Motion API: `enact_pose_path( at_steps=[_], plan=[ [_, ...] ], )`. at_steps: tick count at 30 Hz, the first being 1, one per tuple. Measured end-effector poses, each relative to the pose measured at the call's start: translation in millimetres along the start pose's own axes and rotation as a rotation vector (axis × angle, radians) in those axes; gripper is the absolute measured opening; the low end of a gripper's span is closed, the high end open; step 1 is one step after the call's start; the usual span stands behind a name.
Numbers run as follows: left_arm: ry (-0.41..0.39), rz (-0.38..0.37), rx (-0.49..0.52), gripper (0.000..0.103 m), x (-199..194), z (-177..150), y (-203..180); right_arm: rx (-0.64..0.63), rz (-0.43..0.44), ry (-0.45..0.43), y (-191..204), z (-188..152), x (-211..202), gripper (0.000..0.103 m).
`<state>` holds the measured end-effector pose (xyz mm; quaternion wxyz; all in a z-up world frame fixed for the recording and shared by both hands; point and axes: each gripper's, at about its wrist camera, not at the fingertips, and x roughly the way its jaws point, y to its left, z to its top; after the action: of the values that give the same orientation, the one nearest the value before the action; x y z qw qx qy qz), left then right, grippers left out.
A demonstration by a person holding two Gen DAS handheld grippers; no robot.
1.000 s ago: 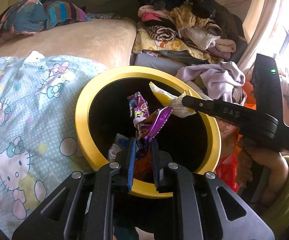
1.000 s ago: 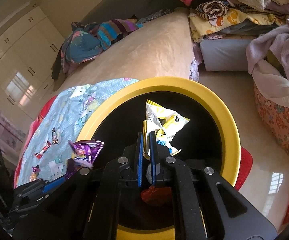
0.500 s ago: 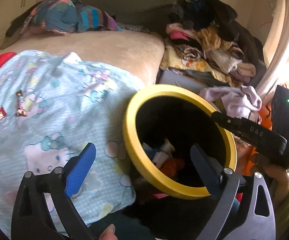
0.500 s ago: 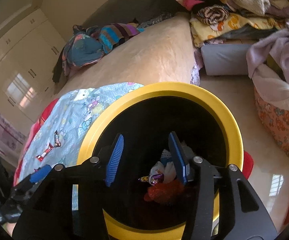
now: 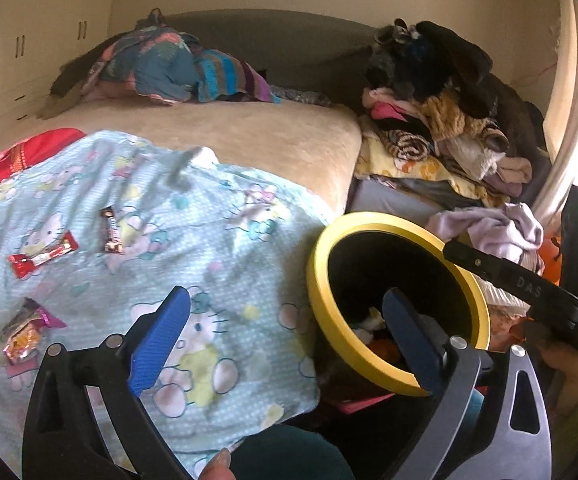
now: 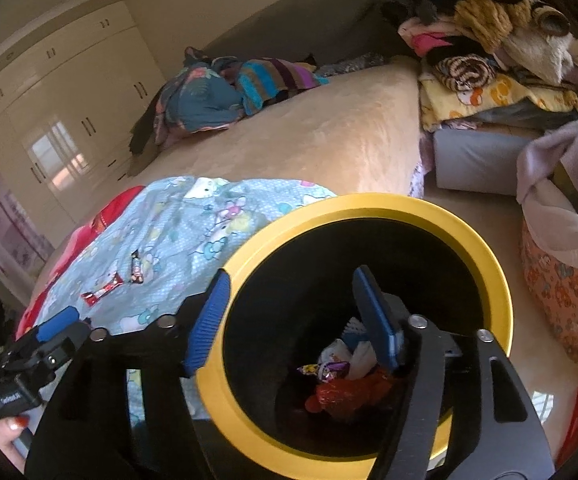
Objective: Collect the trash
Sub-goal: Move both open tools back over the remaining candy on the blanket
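Observation:
A black bin with a yellow rim (image 5: 321, 312) (image 6: 369, 204) stands beside the bed and holds several wrappers (image 6: 345, 376). My left gripper (image 5: 285, 332) is open and empty, over the blanket's edge left of the bin. My right gripper (image 6: 289, 312) is open and empty above the bin's left rim; it shows in the left wrist view too (image 5: 513, 280). On the light blue Hello Kitty blanket (image 5: 217, 248) lie a red wrapper (image 5: 43, 258), a brown bar wrapper (image 5: 111, 232) and a pink-orange wrapper (image 5: 25, 332). The red (image 6: 103, 292) and brown (image 6: 137, 268) wrappers also show in the right wrist view.
A beige bed (image 5: 225, 136) carries bundled clothes (image 5: 169, 66) at its far end. A tall pile of clothes (image 5: 441, 120) stands right of the bed. A patterned laundry basket (image 6: 561, 292) sits on the floor right of the bin. White wardrobes (image 6: 61, 96) line the far wall.
Both grippers have opened and dropped their wrappers, purple from the left and yellow-white from the right, into the bin. The left gripper has swung left over the blanket; the right has pulled back a little.

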<state>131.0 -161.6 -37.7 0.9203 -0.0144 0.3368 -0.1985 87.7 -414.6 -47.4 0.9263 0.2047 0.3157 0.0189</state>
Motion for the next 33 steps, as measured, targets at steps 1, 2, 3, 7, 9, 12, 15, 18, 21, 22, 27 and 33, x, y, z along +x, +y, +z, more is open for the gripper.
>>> enact_pose_path(
  at_steps=[1, 2, 3, 7, 9, 12, 15, 18, 21, 22, 27, 33],
  plan=[
    [-0.003, 0.004, -0.002, 0.094, -2, 0, 1, -0.008, 0.005, -0.002, 3, 0, -1, 0.059],
    [-0.007, 0.012, -0.005, 0.094, -4, -1, 4, -0.013, 0.007, -0.002, 4, 0, -1, 0.059],
    [-0.011, 0.017, -0.007, 0.094, -5, -1, 6, -0.02, 0.01, -0.002, 7, -1, -1, 0.06],
    [-0.029, 0.035, -0.026, 0.094, -13, 0, 15, -0.038, 0.023, -0.001, 17, -3, -2, 0.063],
    [-0.04, 0.048, -0.033, 0.094, -17, 0, 20, -0.053, 0.029, 0.001, 24, -5, -2, 0.065],
    [-0.053, 0.06, -0.052, 0.094, -23, 2, 29, -0.075, 0.043, 0.008, 35, -8, -2, 0.066],
    [-0.067, 0.073, -0.074, 0.094, -29, 3, 39, -0.098, 0.054, 0.013, 45, -11, -1, 0.068],
    [-0.081, 0.088, -0.091, 0.094, -35, 4, 47, -0.116, 0.069, 0.018, 53, -14, -2, 0.068],
    [-0.098, 0.106, -0.113, 0.094, -43, 6, 58, -0.136, 0.089, 0.02, 64, -16, -3, 0.069],
    [-0.103, 0.115, -0.12, 0.094, -45, 6, 63, -0.143, 0.094, 0.02, 68, -16, -3, 0.069],
    [-0.119, 0.141, -0.147, 0.094, -55, 7, 79, -0.184, 0.126, 0.023, 89, -22, -5, 0.07],
    [-0.132, 0.158, -0.178, 0.096, -65, 8, 98, -0.235, 0.166, 0.027, 116, -27, -8, 0.071]
  ],
)
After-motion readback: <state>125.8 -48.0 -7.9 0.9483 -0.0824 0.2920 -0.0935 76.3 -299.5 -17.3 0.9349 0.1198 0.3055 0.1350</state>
